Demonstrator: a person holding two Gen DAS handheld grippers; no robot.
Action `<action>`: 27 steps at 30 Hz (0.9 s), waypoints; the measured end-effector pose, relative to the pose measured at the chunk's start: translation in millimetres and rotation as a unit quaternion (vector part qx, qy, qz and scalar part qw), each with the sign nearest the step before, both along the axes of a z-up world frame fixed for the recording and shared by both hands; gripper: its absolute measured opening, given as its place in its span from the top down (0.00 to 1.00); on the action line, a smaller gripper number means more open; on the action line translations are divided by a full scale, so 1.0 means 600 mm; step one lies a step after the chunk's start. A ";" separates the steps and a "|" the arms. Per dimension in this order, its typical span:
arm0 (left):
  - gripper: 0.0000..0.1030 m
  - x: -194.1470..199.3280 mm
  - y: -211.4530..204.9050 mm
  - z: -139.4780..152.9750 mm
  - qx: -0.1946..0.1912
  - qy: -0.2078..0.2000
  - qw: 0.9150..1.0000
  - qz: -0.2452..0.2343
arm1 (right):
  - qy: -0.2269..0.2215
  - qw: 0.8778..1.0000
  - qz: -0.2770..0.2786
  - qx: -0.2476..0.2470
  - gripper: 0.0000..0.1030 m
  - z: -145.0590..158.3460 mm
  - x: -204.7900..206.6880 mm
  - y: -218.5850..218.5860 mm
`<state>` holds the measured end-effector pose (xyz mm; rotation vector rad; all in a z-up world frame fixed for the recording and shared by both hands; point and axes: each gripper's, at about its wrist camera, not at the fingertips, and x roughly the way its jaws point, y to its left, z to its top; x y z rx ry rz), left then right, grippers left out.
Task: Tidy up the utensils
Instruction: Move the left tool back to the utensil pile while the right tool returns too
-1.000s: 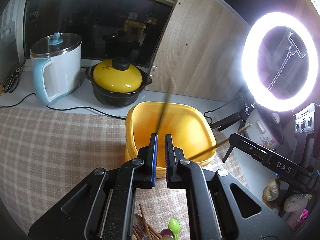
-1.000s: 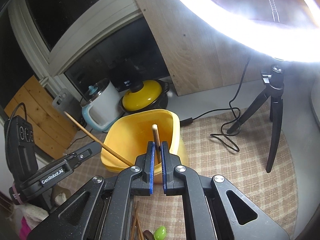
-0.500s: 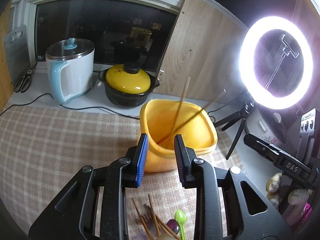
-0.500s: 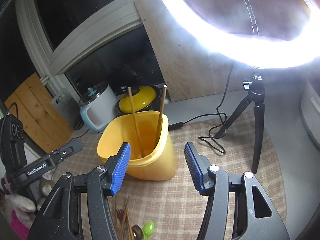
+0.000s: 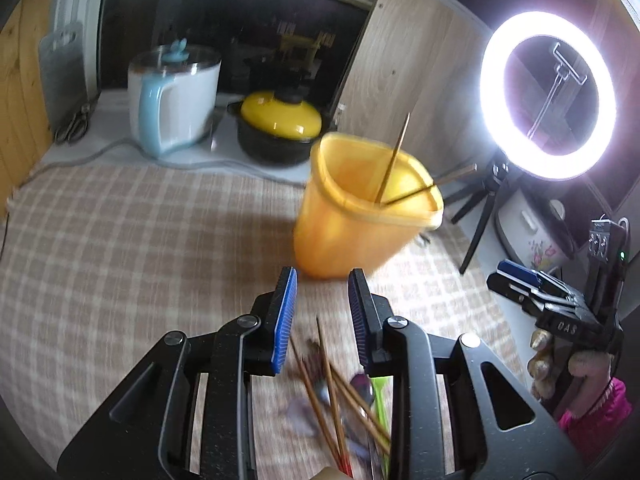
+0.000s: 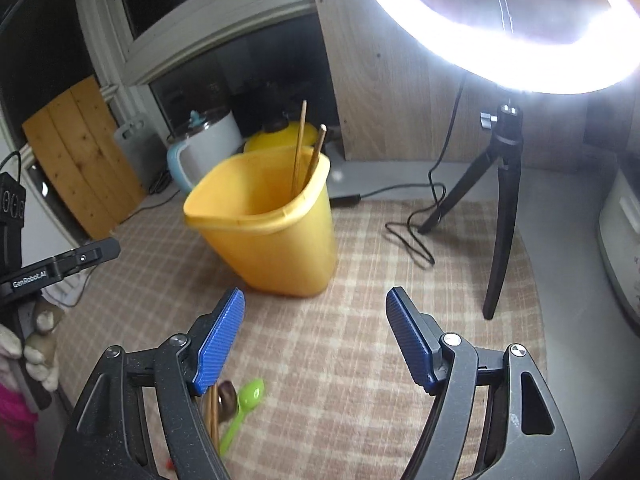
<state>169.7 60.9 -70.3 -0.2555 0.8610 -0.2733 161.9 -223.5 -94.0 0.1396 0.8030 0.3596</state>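
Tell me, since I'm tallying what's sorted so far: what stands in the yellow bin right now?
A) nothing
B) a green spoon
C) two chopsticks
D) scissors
C: two chopsticks lean inside the yellow bin, their tips rising above its rim, while the green spoon lies on the cloth in front of it.

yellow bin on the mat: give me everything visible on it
The yellow bin looks like glossy plastic: a tall tub with rounded corners and a rolled rim, tapering toward its base. It stands upright on the checked mat, in front of the kettle and the yellow-lidded pot. Two chopsticks stand inside, leaning on the rim. Neither gripper touches it. The left wrist view is blurred.
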 end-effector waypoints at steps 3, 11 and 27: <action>0.75 -0.023 0.007 -0.026 -0.010 0.025 1.000 0.003 | 0.016 1.000 0.000 0.015 0.29 -0.014 -0.009 -0.012; 0.75 -0.067 0.021 -0.084 -0.042 0.076 0.996 0.020 | 0.088 0.993 0.012 0.077 0.29 -0.059 -0.030 -0.028; 0.75 -0.099 0.002 -0.147 -0.071 0.128 0.989 0.010 | 0.169 0.978 0.079 0.099 0.56 -0.125 -0.069 0.032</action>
